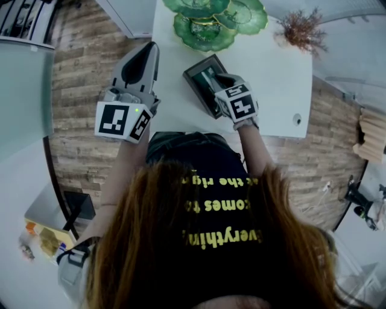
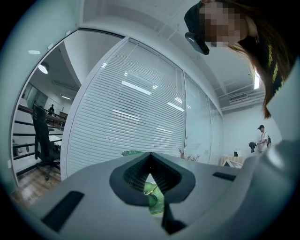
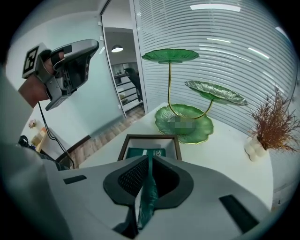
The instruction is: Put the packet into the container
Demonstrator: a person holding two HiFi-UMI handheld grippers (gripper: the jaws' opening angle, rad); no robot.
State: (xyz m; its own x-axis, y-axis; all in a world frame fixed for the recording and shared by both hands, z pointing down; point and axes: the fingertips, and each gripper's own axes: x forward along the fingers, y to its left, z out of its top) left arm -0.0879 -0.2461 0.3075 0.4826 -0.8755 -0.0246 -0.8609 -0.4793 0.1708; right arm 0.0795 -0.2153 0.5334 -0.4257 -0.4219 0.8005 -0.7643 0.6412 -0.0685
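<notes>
A dark-framed container (image 1: 194,77) sits on the white table (image 1: 277,78); in the right gripper view its rim (image 3: 125,143) lies just beyond my jaws. A green packet (image 3: 146,152) lies flat inside it. My right gripper (image 3: 150,161) is shut on another green packet (image 3: 149,197), held edge-on between the pads just short of the container. In the head view the right gripper (image 1: 216,83) hangs over the container. My left gripper (image 1: 143,59) is raised at the table's left edge, shut with nothing in it, and the left gripper view shows its jaw tips (image 2: 150,155) meeting.
A tiered stand of green leaf-shaped dishes (image 1: 211,18) stands at the table's far end, right behind the container (image 3: 183,123). A dried plant in a white vase (image 3: 272,129) stands at the right. Wooden floor (image 1: 78,90) lies left of the table, with blinds behind.
</notes>
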